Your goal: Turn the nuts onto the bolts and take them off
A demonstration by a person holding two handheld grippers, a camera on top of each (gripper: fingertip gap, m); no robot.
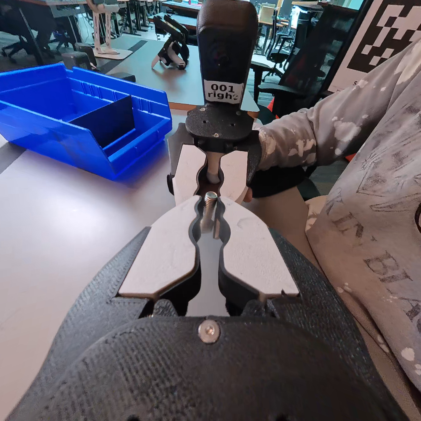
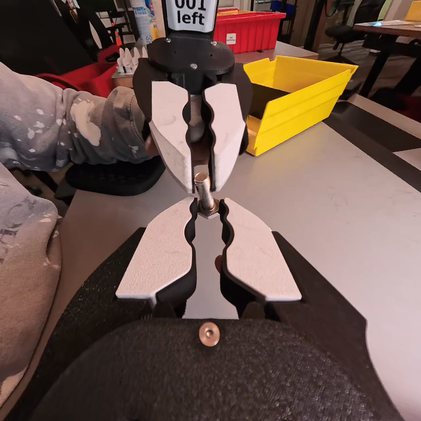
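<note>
Worktop point(image 2: 319, 205): pale grey; bolt point(image 2: 205, 191) & nut point(image 2: 208, 210) held in air over near edge.
Bolt: steel, stiff, light, slick; take by shank.
Nut: grip on flats.
R gripper point(image 2: 208, 205): pinching nut.
L gripper point(image 1: 208, 202): clenched on bolt.

Lettered white label point(image 1: 222, 91) on right claw point(image 2: 208, 206), like label point(image 2: 190, 13) on left claw point(image 1: 209, 201), lettered sweatshirt point(image 1: 376, 205)
</note>
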